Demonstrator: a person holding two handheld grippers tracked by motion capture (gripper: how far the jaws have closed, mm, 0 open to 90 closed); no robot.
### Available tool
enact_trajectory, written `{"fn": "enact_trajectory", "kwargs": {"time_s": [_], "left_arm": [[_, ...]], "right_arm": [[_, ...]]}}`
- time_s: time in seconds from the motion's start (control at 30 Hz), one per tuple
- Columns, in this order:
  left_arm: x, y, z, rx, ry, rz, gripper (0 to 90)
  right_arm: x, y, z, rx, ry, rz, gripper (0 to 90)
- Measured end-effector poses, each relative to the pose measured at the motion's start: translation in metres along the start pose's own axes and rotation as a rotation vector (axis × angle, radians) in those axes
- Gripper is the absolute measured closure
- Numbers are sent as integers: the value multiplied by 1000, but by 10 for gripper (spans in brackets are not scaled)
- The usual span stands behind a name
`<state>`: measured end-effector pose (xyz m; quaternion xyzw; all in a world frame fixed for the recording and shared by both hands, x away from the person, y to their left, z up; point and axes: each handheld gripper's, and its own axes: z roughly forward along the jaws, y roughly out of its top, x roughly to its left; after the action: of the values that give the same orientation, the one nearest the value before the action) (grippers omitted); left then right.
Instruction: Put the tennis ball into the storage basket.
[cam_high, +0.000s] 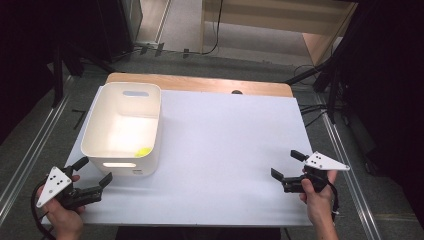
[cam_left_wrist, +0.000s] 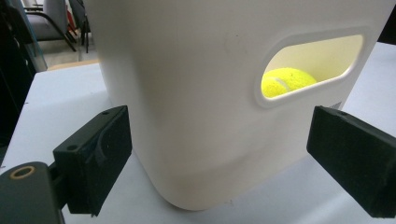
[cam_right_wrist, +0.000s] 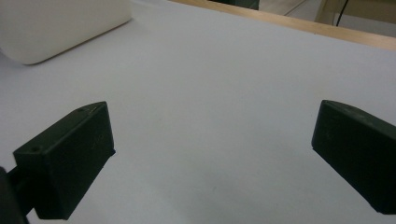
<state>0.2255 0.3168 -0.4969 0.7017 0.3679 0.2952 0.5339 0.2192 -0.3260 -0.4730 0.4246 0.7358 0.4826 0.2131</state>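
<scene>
Plainly, ball: the tennis ball (cam_left_wrist: 286, 80) lies inside the white bin (cam_high: 95, 125), near its front handle slot
Left gripper (cam_high: 92, 172): spread, empty, just before the bin's near wall; likely next, go over the rim, not through the slot
Right gripper (cam_high: 287, 165): spread, empty, over the bare white table (cam_high: 225, 150), well apart from the bin
</scene>
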Motion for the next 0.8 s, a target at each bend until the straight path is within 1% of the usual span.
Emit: {"fn": "enact_trajectory", "kwargs": {"time_s": [0.13, 0.2, 0.33, 0.4, 0.53, 0.6, 0.8], "left_arm": [[0, 0, 0, -4, 1, -3, 73], [0, 0, 0, -2, -2, -2, 72], [0, 0, 0, -3, -2, -5, 72], [0, 0, 0, -3, -2, -5, 72], [0, 0, 0, -6, -2, -8, 73], [0, 0, 0, -7, -3, -8, 72], [1, 0, 0, -9, -4, -10, 73]], "right_arm": [[-2, -8, -4, -18, -14, 13, 0], [-3, -12, -6, -27, -20, 11, 0], [-5, -19, -9, -37, -27, 28, 0], [-6, -23, -11, -41, -38, 34, 0], [-8, -30, -16, -60, -45, 55, 0], [-10, -34, -17, -66, -48, 56, 0], [-11, -41, -23, -84, -60, 84, 0]]}}
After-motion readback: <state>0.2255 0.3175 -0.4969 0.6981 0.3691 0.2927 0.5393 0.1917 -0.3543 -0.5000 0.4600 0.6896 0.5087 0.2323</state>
